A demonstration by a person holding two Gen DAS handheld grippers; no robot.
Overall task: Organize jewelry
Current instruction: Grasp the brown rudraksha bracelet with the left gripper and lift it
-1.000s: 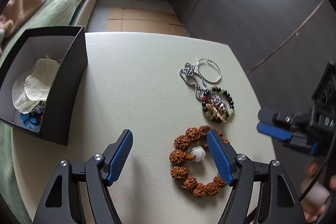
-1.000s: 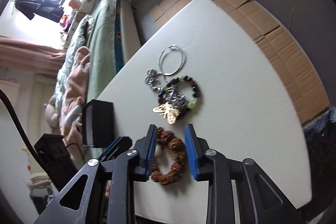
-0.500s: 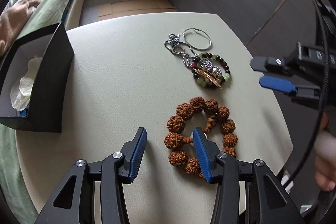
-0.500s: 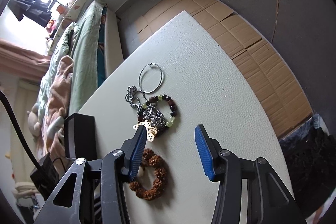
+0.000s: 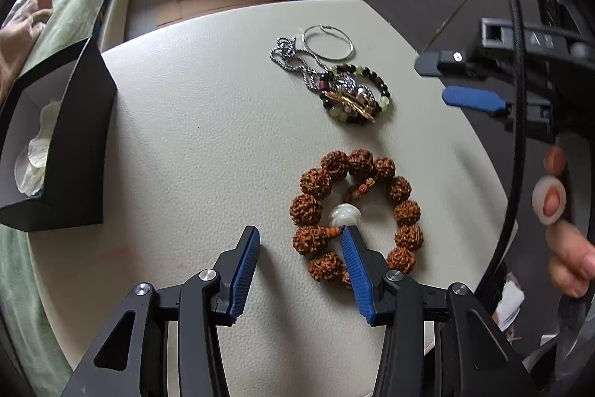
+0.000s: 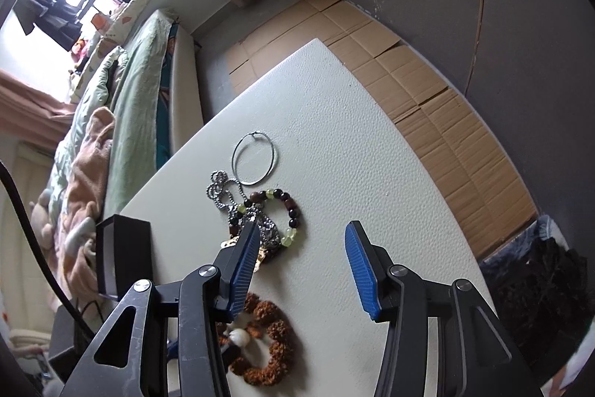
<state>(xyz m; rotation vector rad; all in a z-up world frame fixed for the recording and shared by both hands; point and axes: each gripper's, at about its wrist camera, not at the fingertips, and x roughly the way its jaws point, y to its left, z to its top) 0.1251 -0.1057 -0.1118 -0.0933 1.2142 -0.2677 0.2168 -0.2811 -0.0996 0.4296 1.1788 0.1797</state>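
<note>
A brown seed-bead bracelet [image 5: 405, 213] with a white bead [image 5: 344, 214] lies on the white table [image 5: 204, 136]; it also shows in the right wrist view [image 6: 277, 345]. My left gripper [image 5: 299, 239] is open, its right finger over the bracelet's near left side. Farther back lie a beaded bracelet with a gold charm [image 5: 357, 97], a silver chain [image 5: 293, 56] and a silver hoop [image 5: 327, 43]. My right gripper [image 6: 301, 235] is open above the table, beside the beaded bracelet [image 6: 290, 214]; it also shows at the right of the left wrist view [image 5: 461, 79].
An open black box [image 5: 63, 144] holding white cloth stands at the table's left edge; it also shows in the right wrist view [image 6: 124, 257]. A bed [image 6: 122, 121] lies beyond the table. Cardboard [image 6: 427, 88] covers the floor on the right.
My left gripper has narrowed and drawn back toward the bracelet's near side. My right gripper has opened wider and risen away from the brown bracelet toward the beaded one.
</note>
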